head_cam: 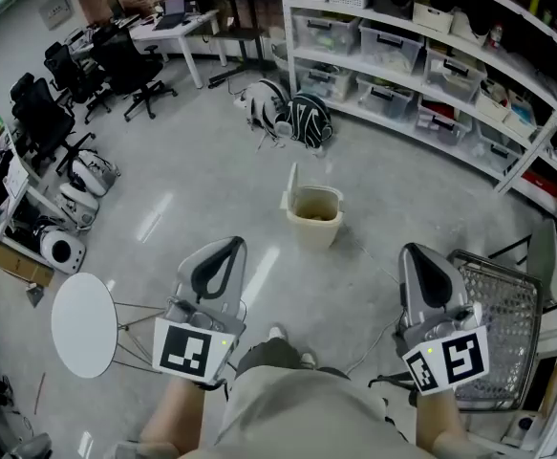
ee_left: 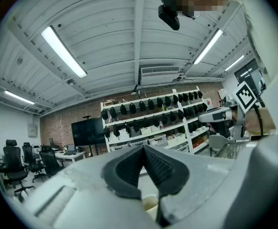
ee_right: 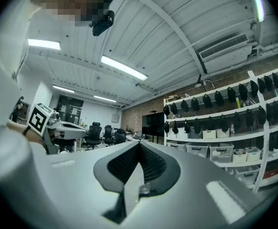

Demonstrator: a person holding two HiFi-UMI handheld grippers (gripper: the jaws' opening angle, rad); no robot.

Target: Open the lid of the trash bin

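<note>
A small beige trash bin (head_cam: 314, 220) stands on the grey floor ahead of me. Its lid (head_cam: 292, 185) is raised upright at the bin's left rim, and the inside shows brownish. My left gripper (head_cam: 228, 248) is held low near my body, well short of the bin, jaws shut with nothing between them. My right gripper (head_cam: 414, 254) hangs level with it to the right, also shut and empty. In the left gripper view the left gripper (ee_left: 143, 150) points toward the shelves, with a sliver of beige bin (ee_left: 148, 202) below its jaws. The right gripper (ee_right: 139, 145) faces the shelving too.
A round white side table (head_cam: 85, 325) stands at my left and a wire mesh cart (head_cam: 496, 325) at my right. Bags (head_cam: 289, 115) lie on the floor beyond the bin. White shelves with boxes (head_cam: 431, 57) line the far right; office chairs (head_cam: 116, 61) crowd the far left.
</note>
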